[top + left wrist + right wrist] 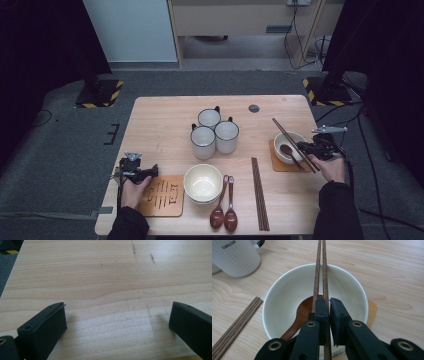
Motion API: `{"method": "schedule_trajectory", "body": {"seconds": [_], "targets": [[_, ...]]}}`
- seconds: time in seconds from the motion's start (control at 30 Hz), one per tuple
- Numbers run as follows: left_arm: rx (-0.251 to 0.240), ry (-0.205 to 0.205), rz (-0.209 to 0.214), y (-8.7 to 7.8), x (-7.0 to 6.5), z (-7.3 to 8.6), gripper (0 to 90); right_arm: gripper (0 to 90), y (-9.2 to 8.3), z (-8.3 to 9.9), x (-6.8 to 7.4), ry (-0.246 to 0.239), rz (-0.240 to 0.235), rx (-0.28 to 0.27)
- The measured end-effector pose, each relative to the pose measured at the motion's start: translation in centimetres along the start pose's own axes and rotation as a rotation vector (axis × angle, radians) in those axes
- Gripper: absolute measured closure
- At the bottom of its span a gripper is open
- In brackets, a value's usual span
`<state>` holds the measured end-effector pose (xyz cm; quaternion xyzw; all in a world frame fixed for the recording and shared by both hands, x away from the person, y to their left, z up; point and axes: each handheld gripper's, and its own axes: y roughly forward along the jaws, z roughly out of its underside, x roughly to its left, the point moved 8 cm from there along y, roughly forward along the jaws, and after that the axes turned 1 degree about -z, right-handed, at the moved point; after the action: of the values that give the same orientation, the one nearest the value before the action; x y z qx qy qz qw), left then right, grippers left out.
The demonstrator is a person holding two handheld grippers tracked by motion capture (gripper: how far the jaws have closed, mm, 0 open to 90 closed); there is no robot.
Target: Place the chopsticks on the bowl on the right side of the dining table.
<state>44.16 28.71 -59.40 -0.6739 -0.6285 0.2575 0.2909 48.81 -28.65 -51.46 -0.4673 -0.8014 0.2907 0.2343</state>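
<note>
Nearest, the right gripper (329,315) is clamped on a pair of wooden chopsticks (320,272) laid across a white bowl (287,297) holding a spoon (304,310). The chopsticks look light, stiff and smooth; gripping both near one end probably keeps them together. Farther left, the left gripper (150,172) rests open on the table (105,277).

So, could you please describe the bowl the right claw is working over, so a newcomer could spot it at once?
Start at the table's right edge. There a white bowl sits on a wooden coaster, beside the right claw. Unlike the stacked bowls near the front, it holds a brown spoon, and chopsticks cross above it.
</note>
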Motion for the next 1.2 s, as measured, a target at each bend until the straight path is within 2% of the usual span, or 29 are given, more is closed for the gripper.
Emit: {"method": "schedule_trajectory", "body": {"seconds": [0.37,0.6,0.73,0.93,1.2], "targets": [[0.0,0.0,0.0,0.0,0.0,0.0,0.3,84.0,-0.1,0.0,0.08,0.001,-0.005,0.0],[0.001,0.0,0.0,0.0,0.0,0.0,0.3,77.2,-0.64,-0.58,0.29,0.0,-0.005,-0.035],[0.001,0.0,0.0,0.0,0.0,0.0,0.4,72.5,-0.66,-0.73,0.39,-0.019,-0.008,-0.047],[0.001,0.0,0.0,0.0,0.0,0.0,0.3,67.7,-0.11,-0.52,0.8,-0.059,-0.008,-0.026],[0.0,0.0,0.0,-0.01,0.0,0.0,0.4,70.3,0.21,-0.14,0.82,-0.077,-0.003,0.002]]}}
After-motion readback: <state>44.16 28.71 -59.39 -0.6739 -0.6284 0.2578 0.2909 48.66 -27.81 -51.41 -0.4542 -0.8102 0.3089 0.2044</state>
